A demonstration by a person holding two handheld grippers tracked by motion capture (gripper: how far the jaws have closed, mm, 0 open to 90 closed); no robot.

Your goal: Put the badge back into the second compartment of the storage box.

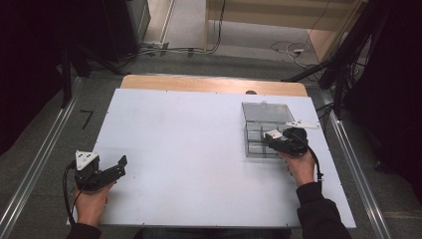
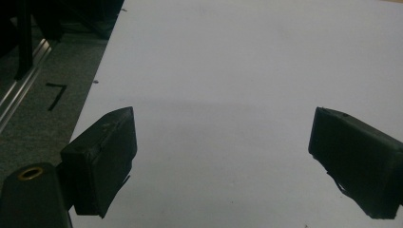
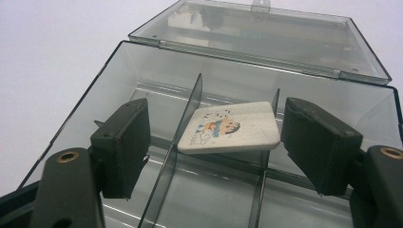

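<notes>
White table [image 1: 189, 149] bears clear box [image 3: 119, 80], printed tile [image 3: 230, 127] leaning on dividers.

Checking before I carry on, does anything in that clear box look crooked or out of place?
Yes. The tile with a cartoon picture sits tilted in the box, propped across the dividers rather than flat in a compartment. The right tool has its jaws on either side, not pressing on it. The lid lies open behind.
</notes>
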